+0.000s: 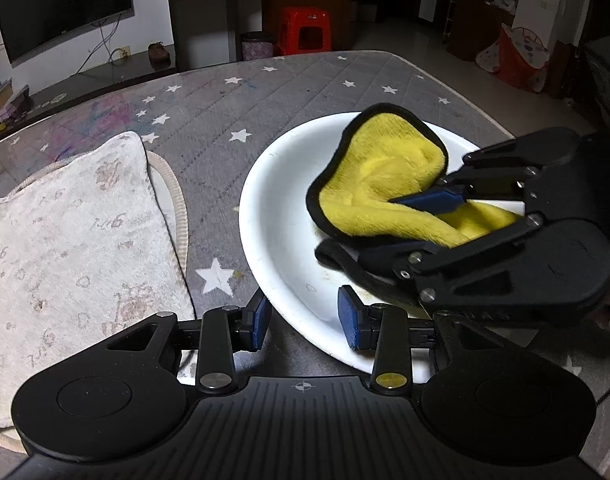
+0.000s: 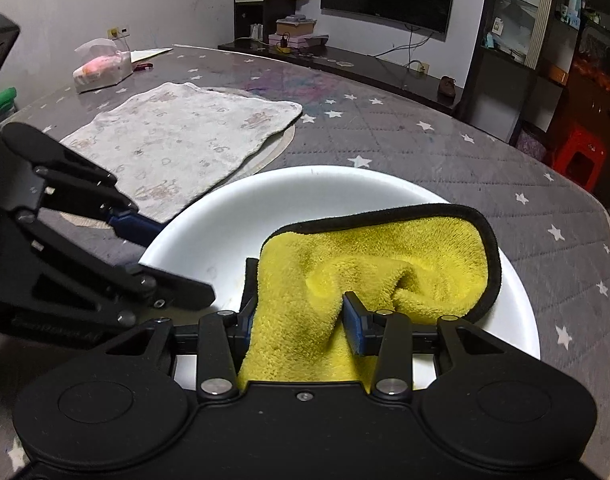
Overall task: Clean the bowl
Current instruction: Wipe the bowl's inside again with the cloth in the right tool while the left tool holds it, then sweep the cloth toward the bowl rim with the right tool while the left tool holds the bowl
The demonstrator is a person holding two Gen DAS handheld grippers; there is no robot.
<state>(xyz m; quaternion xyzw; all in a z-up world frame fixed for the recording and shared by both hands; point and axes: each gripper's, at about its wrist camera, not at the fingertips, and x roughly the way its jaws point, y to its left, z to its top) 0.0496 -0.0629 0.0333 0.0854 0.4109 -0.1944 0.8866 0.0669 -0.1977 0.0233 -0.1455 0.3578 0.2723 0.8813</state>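
Your right gripper (image 2: pixel 301 330) is clamped on the yellow cloth (image 2: pixel 377 268), pressed inside the white bowl (image 2: pixel 233 216). Your left gripper (image 1: pixel 305 320) straddles the bowl's near rim, fingers spread either side, contact unclear. Open starred tablecloth (image 1: pixel 265 96) beyond; pale towel (image 1: pixel 77 232) just left.

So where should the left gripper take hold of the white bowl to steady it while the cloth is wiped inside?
Probably the near rim of the white bowl, coming from the bowl's left-near side. The left gripper already straddles that thin edge, one finger outside and one inside, jaws open. The yellow cloth, held by the right gripper, fills the other side.
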